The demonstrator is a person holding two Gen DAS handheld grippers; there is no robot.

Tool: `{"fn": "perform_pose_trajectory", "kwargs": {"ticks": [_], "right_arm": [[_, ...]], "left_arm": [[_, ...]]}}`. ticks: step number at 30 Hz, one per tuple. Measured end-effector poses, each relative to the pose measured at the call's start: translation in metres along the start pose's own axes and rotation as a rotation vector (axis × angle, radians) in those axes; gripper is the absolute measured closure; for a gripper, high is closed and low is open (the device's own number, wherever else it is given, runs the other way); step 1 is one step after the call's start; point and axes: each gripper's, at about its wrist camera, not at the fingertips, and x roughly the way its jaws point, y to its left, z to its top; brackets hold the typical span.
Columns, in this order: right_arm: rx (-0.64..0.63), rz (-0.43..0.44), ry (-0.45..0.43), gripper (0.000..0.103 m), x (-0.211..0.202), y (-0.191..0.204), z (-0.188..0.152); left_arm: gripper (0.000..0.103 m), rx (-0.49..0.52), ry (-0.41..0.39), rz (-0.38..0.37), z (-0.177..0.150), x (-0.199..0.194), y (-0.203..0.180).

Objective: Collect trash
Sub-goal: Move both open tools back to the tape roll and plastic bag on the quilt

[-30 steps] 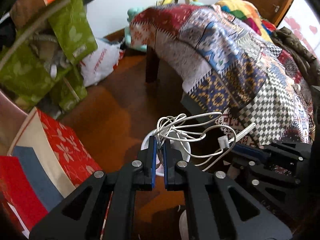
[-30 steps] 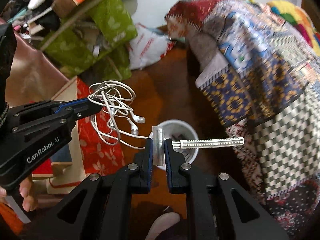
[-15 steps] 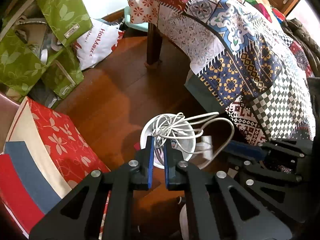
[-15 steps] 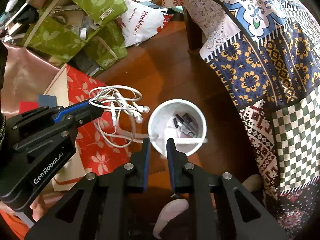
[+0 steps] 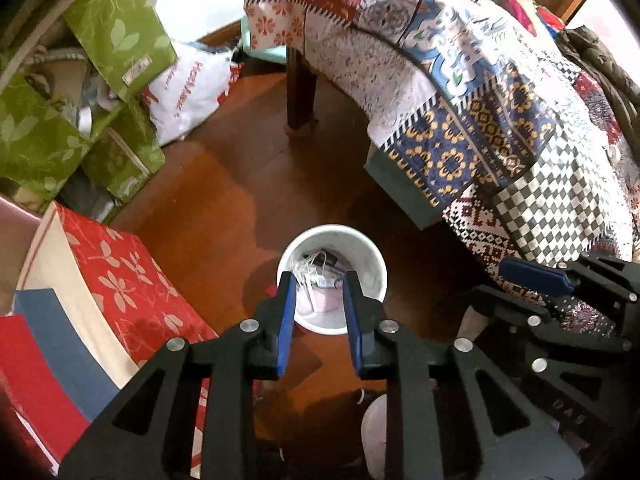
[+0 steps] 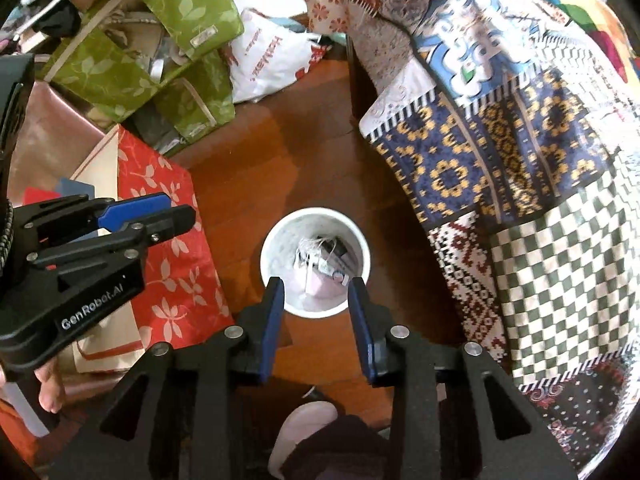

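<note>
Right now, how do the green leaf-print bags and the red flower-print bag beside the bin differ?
The green leaf-print bags are several, piled at angles against the wall; the red flower-print bag is one, lying closer to the white bin. The green bags carry pale leaves and small sewn labels; the red bag has white blossoms beside cream and blue panels. All sit on the wooden floor.

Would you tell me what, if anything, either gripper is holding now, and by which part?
Nothing: the left gripper and right gripper have just opened, empty, above the white bin.
</note>
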Motion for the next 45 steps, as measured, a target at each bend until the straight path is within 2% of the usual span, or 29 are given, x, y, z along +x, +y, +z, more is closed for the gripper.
{"fn": "perform_pose_trajectory", "kwargs": {"ticks": [6,13,21,26,28,31,33,35,45], "right_arm": [[-0.002,-0.01,-0.099,0.073,-0.042,-0.011,-0.004],[0.023,-0.036,-0.264,0.073,-0.111,-0.034,-0.016],[0.1,-0.095,-0.422,0.073,-0.185,-0.084,-0.039],[0.14,-0.181,-0.512,0.073,-0.225,-0.119,-0.056],[0.162,-0.226,-0.547,0.073,-0.241,-0.135,-0.064],[0.206,-0.249,-0.584,0.072,-0.26,-0.161,-0.075],[0.239,-0.27,-0.603,0.066,-0.27,-0.182,-0.082],[0.268,-0.301,-0.624,0.055,-0.275,-0.201,-0.089],[0.447,-0.365,-0.626,0.054,-0.276,-0.304,-0.124]], "left_arm": [[0.08,0.031,-0.103,0.008,0.005,-0.047,-0.011],[0.08,0.077,-0.266,-0.015,0.013,-0.113,-0.04],[0.078,0.14,-0.432,-0.094,0.026,-0.173,-0.104],[0.07,0.208,-0.508,-0.132,0.035,-0.194,-0.158],[0.068,0.233,-0.525,-0.151,0.04,-0.198,-0.18],[0.063,0.257,-0.536,-0.19,0.048,-0.201,-0.21],[0.057,0.265,-0.54,-0.211,0.054,-0.199,-0.228],[0.054,0.271,-0.536,-0.231,0.06,-0.196,-0.246],[0.054,0.347,-0.455,-0.298,0.1,-0.146,-0.339]]}}
